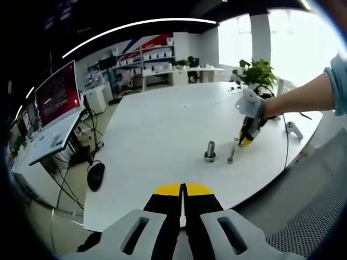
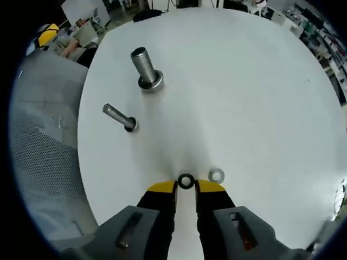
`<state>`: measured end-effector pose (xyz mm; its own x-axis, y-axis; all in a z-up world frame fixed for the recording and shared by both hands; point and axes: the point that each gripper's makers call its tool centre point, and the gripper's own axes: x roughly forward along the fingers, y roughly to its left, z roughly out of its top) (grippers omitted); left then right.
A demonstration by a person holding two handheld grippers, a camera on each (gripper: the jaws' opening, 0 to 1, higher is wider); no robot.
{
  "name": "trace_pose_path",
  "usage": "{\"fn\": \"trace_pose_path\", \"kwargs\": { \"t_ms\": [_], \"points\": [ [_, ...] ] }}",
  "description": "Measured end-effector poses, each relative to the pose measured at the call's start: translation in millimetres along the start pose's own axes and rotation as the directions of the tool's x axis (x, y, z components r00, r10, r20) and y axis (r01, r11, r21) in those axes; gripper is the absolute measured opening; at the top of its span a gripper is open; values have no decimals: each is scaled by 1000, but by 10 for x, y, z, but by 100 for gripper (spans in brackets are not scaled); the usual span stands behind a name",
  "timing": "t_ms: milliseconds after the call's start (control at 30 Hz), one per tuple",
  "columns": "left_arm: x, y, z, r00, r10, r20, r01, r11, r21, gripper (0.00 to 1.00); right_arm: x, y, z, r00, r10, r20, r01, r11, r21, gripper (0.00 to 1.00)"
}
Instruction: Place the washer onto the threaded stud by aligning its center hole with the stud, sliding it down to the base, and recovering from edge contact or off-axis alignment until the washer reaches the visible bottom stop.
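In the left gripper view, your left gripper (image 1: 183, 189) hangs over the near edge of the white table (image 1: 157, 130), its yellow-tipped jaws pressed together on nothing. Farther out, your right gripper (image 1: 245, 142) points down beside two upright studs: the thick threaded stud (image 1: 210, 151) and a thinner bolt (image 1: 231, 155).

In the right gripper view, your right gripper (image 2: 186, 187) holds a small dark ring-shaped washer (image 2: 186, 181) between its narrow jaw tips. A silver washer (image 2: 217, 175) lies flat just beside it. The thick threaded stud (image 2: 145, 69) and the thinner bolt (image 2: 119, 117) stand well apart from it.
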<state>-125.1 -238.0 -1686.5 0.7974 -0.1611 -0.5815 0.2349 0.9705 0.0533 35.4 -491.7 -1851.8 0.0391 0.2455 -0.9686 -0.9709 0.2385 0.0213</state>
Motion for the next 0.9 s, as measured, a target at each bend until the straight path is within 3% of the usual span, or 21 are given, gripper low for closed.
{"fn": "trace_pose_path", "kwargs": {
  "t_ms": [333, 900],
  "points": [
    [0, 3, -3, 1000, 2, 0, -2, 1000, -2, 0, -59, 10, 59, 1000, -12, 24, 12, 1000, 15, 13],
    [-1, -3, -7, 1000, 3, -5, -3, 1000, 2, 0, -325, 272, 350, 993, 59, 104, -59, 998, -10, 13]
  ]
}}
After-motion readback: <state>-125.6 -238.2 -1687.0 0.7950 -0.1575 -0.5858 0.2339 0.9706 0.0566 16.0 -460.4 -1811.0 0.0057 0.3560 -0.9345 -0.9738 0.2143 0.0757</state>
